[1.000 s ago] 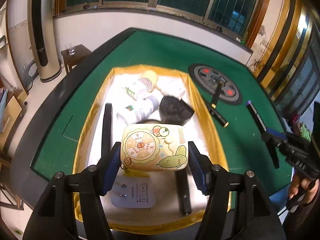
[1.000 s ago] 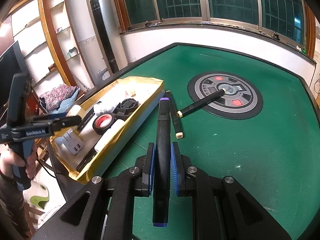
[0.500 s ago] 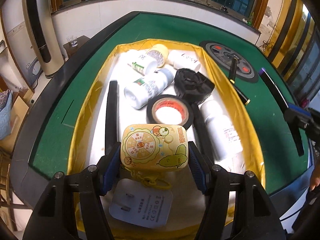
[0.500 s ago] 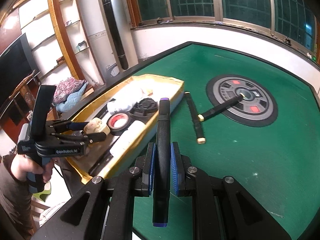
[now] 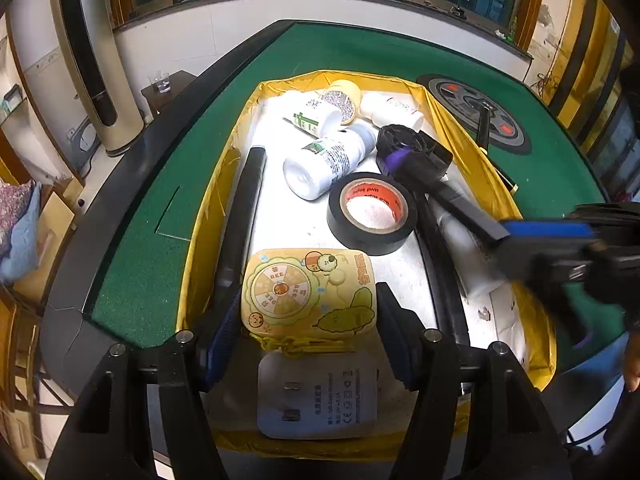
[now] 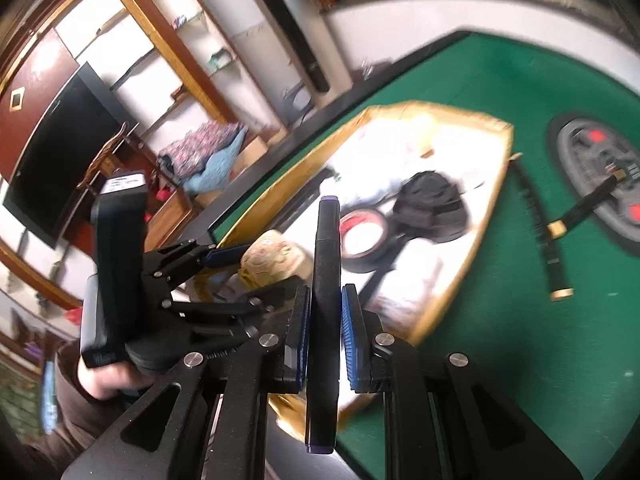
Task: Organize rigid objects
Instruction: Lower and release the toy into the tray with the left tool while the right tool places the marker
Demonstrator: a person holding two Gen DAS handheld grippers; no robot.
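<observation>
My left gripper (image 5: 308, 304) is shut on a yellow cartoon tin (image 5: 308, 288), held low over the near end of the yellow-lined tray (image 5: 208, 208), just above a white power adapter (image 5: 316, 396). My right gripper (image 6: 325, 312) is shut on a black marker with purple ends (image 6: 326, 264). The marker points over the tray's right side; in the left wrist view it (image 5: 460, 204) reaches in from the right gripper (image 5: 520, 240) toward a black round object (image 5: 416, 156). The right wrist view is blurred and shows the tin (image 6: 276, 258) in the left gripper (image 6: 256, 276).
In the tray lie a black tape roll (image 5: 372, 212), several white bottles (image 5: 328, 160), and a long black marker (image 5: 240, 216) along the left wall. Two black pens (image 6: 548, 240) lie on the green table beside a round grey disc (image 6: 592, 176). A person's hand (image 6: 104, 380) grips the left tool.
My right gripper has swung left with the marker, from above the green table to over the tray's right side. The left gripper has sunk slightly with the tin.
</observation>
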